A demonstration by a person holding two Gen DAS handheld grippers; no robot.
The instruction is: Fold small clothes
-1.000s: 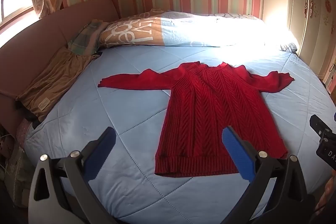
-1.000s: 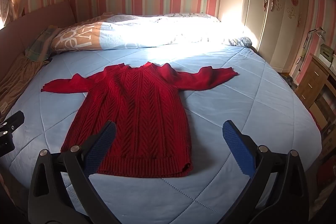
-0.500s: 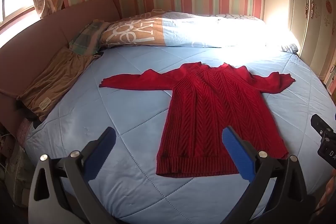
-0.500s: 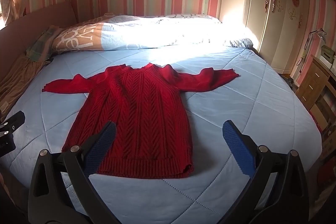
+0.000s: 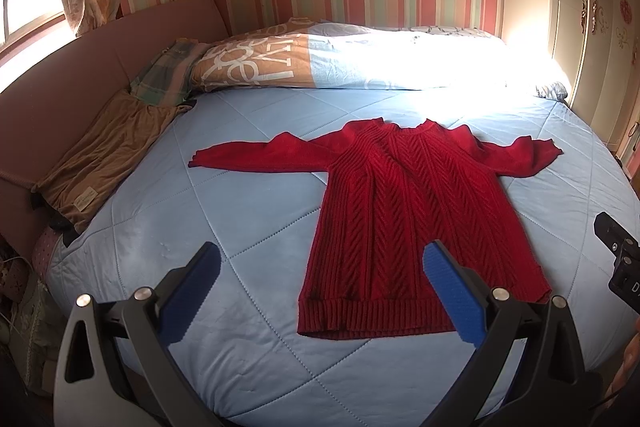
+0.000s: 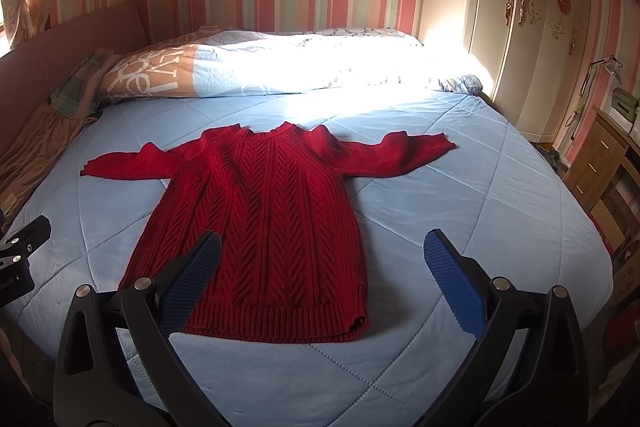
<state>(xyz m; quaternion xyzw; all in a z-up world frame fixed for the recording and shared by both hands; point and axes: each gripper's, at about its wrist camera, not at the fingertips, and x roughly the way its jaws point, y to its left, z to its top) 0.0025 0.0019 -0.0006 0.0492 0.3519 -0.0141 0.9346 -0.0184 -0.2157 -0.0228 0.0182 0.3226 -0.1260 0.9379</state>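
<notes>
The soft, limp red cable-knit sweater [image 5: 416, 223], spread mid-frame, is judged best gripped at its sleeve cuffs; both tongs [image 5: 320, 291] [image 6: 322, 283] are held released.

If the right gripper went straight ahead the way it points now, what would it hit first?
Probably the red sweater lying flat on the blue quilt. The open right gripper is aimed at its lower right part, near the hem; depth is hard to judge, so it might touch quilt beside it.
</notes>
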